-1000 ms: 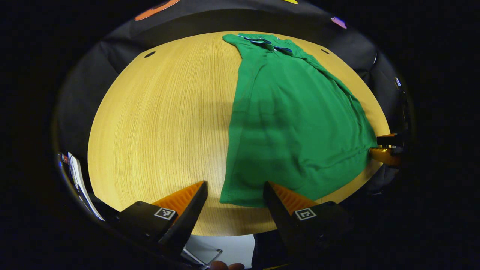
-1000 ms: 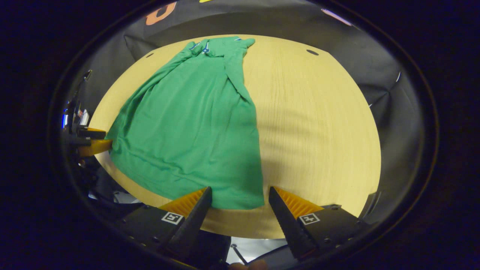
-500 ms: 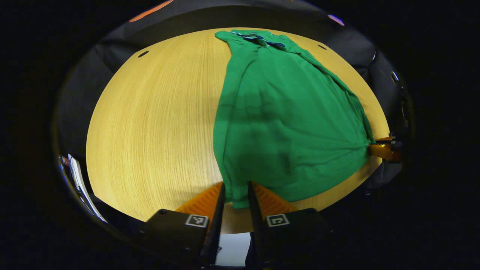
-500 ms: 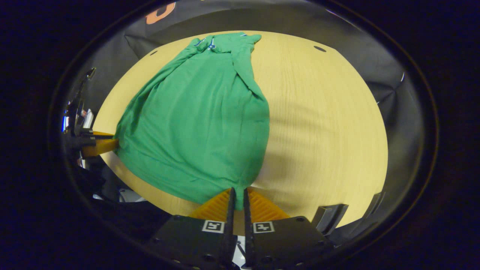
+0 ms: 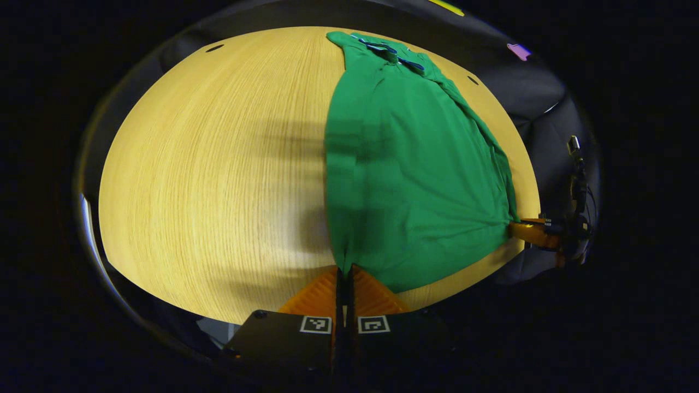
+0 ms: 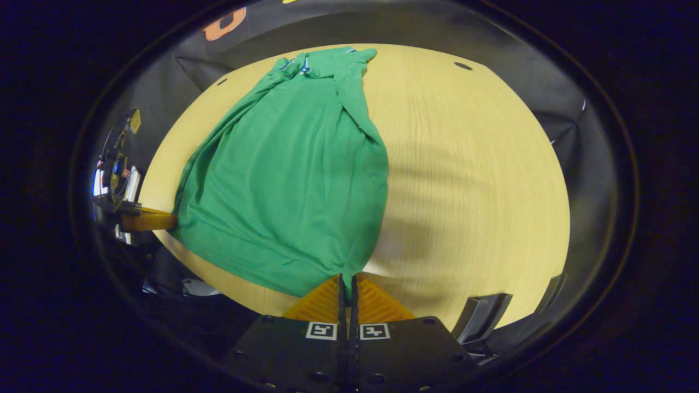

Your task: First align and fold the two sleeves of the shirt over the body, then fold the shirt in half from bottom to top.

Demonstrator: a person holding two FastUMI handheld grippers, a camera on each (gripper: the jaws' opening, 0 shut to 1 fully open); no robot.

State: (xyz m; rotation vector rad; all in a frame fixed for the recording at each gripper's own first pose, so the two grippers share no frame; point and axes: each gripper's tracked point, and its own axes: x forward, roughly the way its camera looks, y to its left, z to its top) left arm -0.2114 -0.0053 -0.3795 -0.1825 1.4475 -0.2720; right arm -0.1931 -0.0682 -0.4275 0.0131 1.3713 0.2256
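A green shirt point(image 5: 404, 164) lies lengthwise on the round wooden table point(image 5: 207, 180), collar at the far edge, both sleeves folded over the body. In the left gripper view my left gripper point(image 5: 344, 270) is shut on the shirt's bottom-left hem corner, and the cloth bunches into it. The right gripper point(image 5: 516, 226) shows at the far right of that view, clamped on the other hem corner. In the right gripper view the shirt point(image 6: 289, 169) runs away from my right gripper point(image 6: 347, 277), which is shut on the bottom-right hem corner. The left gripper point(image 6: 172, 221) pinches the hem at the left there.
The table point(image 6: 469, 180) has bare wood on both sides of the shirt. Small dark holes point(image 5: 214, 48) point(image 6: 462, 66) mark its far rim. The black booth wall point(image 6: 437, 27) rings the table. A dark object point(image 6: 480, 322) sits below the near table edge on the right.
Both grippers went from open around the hem corners to shut on them. The hem has gathered and lifted slightly off the table toward each gripper.
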